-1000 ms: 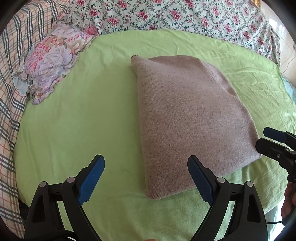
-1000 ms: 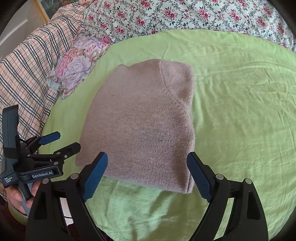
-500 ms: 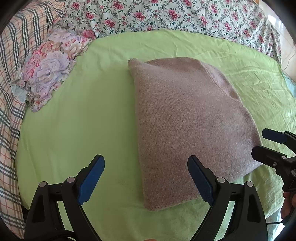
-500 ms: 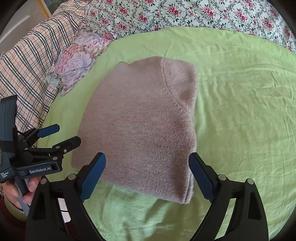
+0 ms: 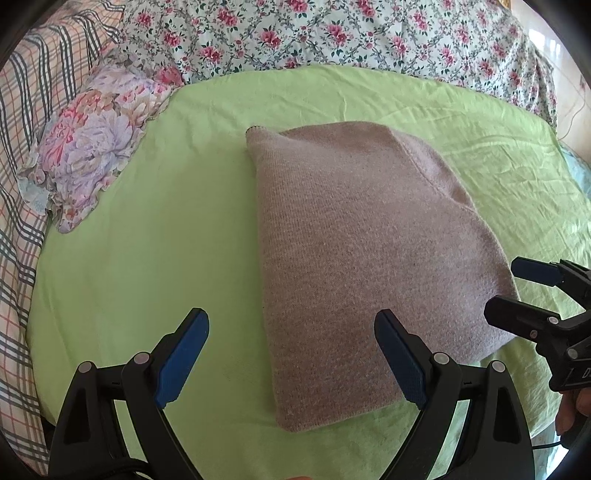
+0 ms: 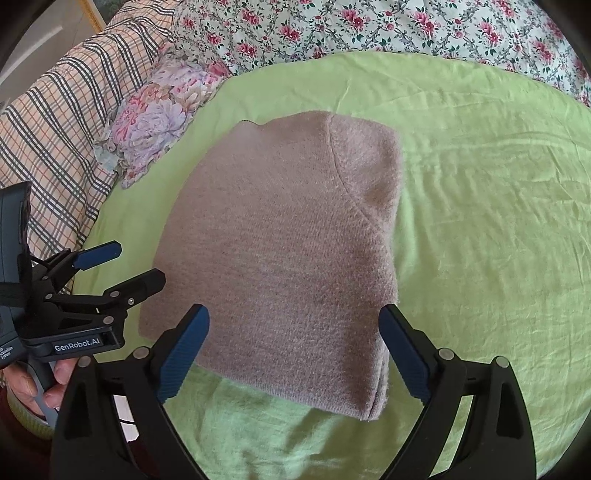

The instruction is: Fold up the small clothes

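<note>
A folded mauve knit sweater (image 5: 362,258) (image 6: 280,251) lies flat on the green sheet (image 5: 147,258) (image 6: 480,221). My left gripper (image 5: 291,321) hovers open over its near left corner with nothing between the blue pads. It also shows at the left of the right wrist view, left gripper (image 6: 138,263), close to the sweater's left edge. My right gripper (image 6: 294,314) stands wide open above the near edge, its pads not pressing on the knit. In the left wrist view the right gripper (image 5: 504,286) sits by the sweater's right corner.
A floral pillow (image 5: 92,155) (image 6: 159,122) lies at the far left. Beside it is a plaid blanket (image 5: 22,147) (image 6: 55,129). A flowered quilt (image 5: 332,33) (image 6: 369,26) runs along the back. A hand (image 6: 55,376) grips the left tool's handle.
The right gripper's jaws have spread slightly wider. Both grippers hold almost the same place over the sweater, which has not moved.
</note>
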Tool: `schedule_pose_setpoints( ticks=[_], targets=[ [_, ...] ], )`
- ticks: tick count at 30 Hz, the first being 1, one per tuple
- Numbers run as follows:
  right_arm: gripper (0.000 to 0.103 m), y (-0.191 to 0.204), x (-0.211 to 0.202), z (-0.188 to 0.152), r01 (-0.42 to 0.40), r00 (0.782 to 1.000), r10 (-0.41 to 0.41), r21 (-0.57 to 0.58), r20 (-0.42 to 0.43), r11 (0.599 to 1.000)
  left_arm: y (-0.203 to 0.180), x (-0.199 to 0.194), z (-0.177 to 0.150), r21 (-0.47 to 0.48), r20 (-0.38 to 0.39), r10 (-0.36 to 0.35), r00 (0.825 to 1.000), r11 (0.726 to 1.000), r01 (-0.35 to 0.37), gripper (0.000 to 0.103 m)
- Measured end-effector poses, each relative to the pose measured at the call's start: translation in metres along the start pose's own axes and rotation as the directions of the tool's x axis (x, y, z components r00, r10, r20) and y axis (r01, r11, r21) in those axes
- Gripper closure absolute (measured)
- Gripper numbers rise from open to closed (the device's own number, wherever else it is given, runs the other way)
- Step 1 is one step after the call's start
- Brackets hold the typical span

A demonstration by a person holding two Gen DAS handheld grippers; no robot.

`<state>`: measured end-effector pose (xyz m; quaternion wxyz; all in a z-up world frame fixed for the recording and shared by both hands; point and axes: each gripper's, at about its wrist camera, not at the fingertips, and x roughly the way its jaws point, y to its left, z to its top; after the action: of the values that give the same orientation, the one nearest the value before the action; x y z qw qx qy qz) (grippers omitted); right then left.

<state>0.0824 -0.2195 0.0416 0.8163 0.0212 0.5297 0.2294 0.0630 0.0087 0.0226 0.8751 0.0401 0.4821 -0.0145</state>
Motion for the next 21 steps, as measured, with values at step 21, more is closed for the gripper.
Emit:
schedule_pose_setpoints(
  ticks=[21],
  targets=[
    [0.01, 0.0047, 0.0067, 0.0108, -0.003, 1.0, 0.004, -0.032, 0.022, 0.999, 0.0002, 0.0032, 0.0075, -0.011, 0.018, -0.009, 1.0, 1.0, 0.009, 0.011]
  ],
)
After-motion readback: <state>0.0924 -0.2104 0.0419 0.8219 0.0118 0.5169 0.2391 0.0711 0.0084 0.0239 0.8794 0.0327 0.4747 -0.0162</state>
